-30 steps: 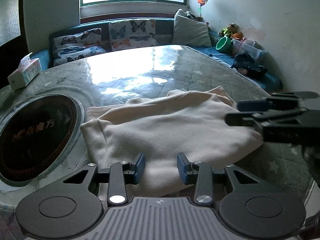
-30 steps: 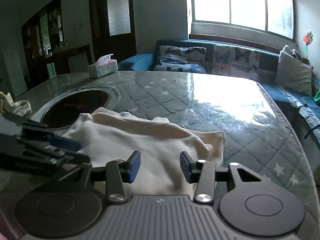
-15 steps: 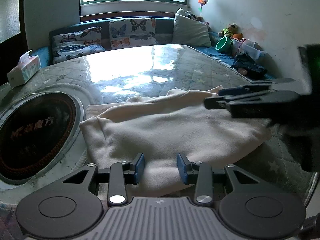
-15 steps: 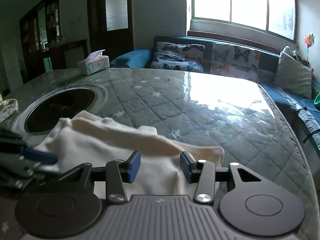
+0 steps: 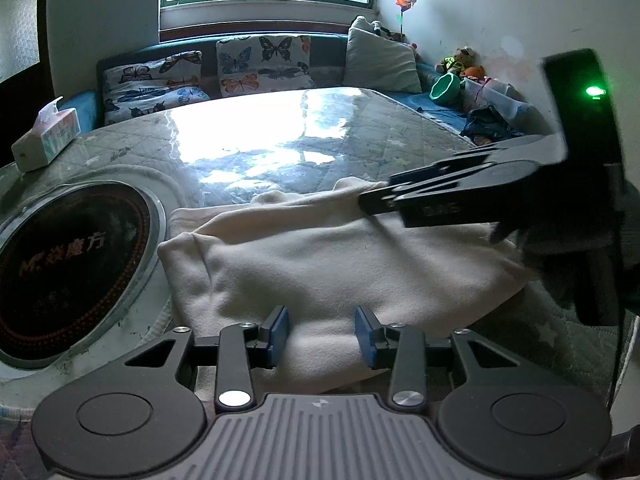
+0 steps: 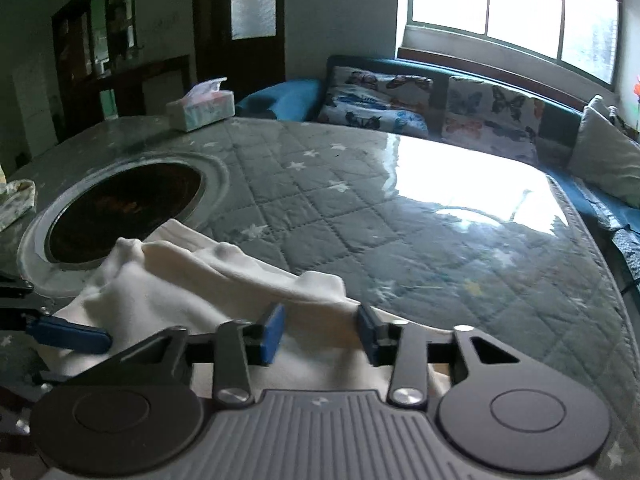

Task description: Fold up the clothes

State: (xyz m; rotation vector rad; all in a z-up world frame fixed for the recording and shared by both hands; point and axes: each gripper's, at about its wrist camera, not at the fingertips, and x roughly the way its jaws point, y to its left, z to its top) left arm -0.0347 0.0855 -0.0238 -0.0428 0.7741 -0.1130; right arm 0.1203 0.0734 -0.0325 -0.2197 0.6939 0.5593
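Fleecy matt cream garment (image 5: 340,256); glossy quilted table cover (image 6: 400,216).

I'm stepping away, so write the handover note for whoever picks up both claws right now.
Left claw: open, poised at the near edge of the cream garment, gripping nothing.
Right claw: closing, with the garment's far corner between its pads; a firm grip can't be confirmed.
Garment: lies bunched and partly folded on the quilted table, beside the round dark inset.
Done: at least one fold appears laid.
Left: secure the corner, carry it over, flatten, finish folding.
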